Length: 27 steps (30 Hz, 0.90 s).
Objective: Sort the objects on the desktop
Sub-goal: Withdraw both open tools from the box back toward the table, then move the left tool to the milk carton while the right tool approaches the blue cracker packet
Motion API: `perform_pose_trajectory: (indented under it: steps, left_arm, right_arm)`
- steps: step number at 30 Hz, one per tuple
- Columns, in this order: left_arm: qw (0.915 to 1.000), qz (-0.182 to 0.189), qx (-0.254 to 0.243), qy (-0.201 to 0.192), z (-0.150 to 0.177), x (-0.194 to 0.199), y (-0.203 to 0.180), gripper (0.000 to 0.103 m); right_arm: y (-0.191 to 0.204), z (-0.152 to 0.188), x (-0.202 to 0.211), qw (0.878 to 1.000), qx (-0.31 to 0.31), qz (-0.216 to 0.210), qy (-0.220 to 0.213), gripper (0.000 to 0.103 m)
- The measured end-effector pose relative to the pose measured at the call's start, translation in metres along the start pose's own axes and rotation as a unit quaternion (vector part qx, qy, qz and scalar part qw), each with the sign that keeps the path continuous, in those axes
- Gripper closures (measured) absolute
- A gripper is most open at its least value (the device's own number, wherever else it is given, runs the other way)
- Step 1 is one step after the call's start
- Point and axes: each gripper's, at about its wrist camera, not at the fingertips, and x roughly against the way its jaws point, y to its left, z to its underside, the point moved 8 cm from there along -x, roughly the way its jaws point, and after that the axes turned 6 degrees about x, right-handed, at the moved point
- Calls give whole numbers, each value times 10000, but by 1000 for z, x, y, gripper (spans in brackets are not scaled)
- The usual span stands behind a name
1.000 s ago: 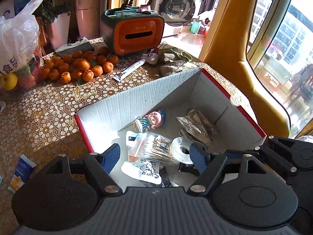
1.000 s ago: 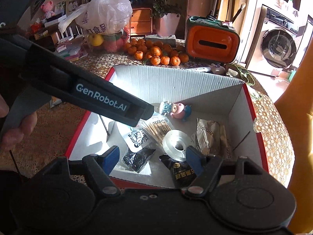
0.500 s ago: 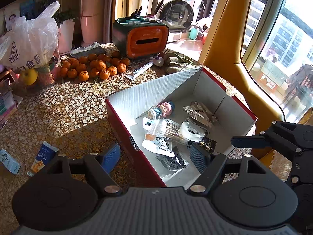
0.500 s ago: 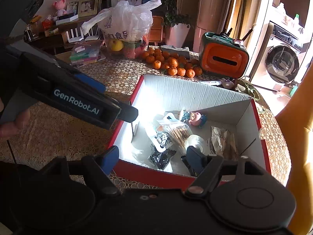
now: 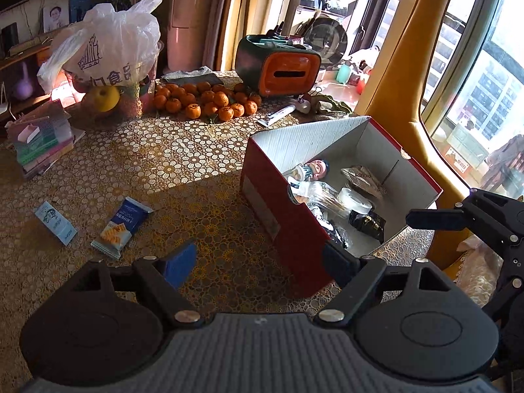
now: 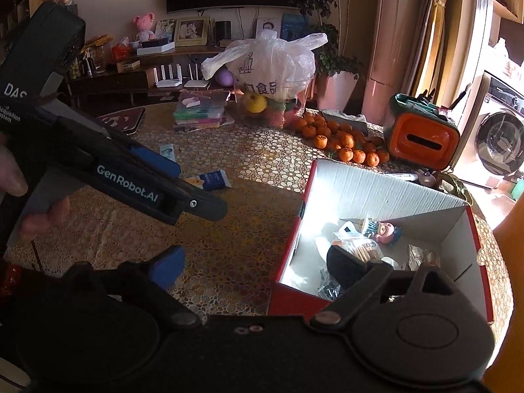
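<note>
— Snack packets, two of them, lie on the brown flower-pattern tablecloth (image 5: 183, 163). See the blue biscuit packet (image 5: 122, 222)? It is the nearer one, just ahead of the left gripper (image 5: 258, 262).

— Is that gripper holding anything?

— No. Its fingers are wide apart with nothing between them. The right gripper (image 6: 258, 267) is the same, spread apart and empty, near the front corner of the box.

— What about the small pale blue packet (image 5: 55, 222)?

— It sits just beside the biscuit one, a bit more to the left. Both are well apart from the red cardboard box with white inside (image 5: 268, 196).

— What is in the box already?

— A little doll with a pink face (image 6: 386, 229), a clear roll of sticky tape (image 5: 355, 196), a bag of thin sticks (image 6: 362, 249) and some dark and shiny packets. So I think most of the tidying is done.

— And what is left?

— The two packets, I guess. Farther back a white tube (image 5: 278, 114) lies near the pile of small oranges (image 5: 206, 101). I cannot tell if that goes in too.
</note>
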Motion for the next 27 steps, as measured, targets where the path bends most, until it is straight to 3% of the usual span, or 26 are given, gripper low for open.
perform_pose_trajectory:
  steps: [2,3,12,27]
  left_arm:
    - [9999,-64,76,-52,4,5,13,3]
    - [9999,-100,86,-77,7,8,19,2]
    - [9984,-396,218,-333,22,29,78,1]
    - [9981,-477,322,-217,34,18,162,1]
  right_arm:
    - [10,-3,-3,9999,77,-37,-70,5]
    - [15,-4,-6,9999,92,-55,-88,5]
    - [48,-15,-29,9990,336,-41,-277,4]
    - [75,-30,-82,9986,491,-188,-111,4]
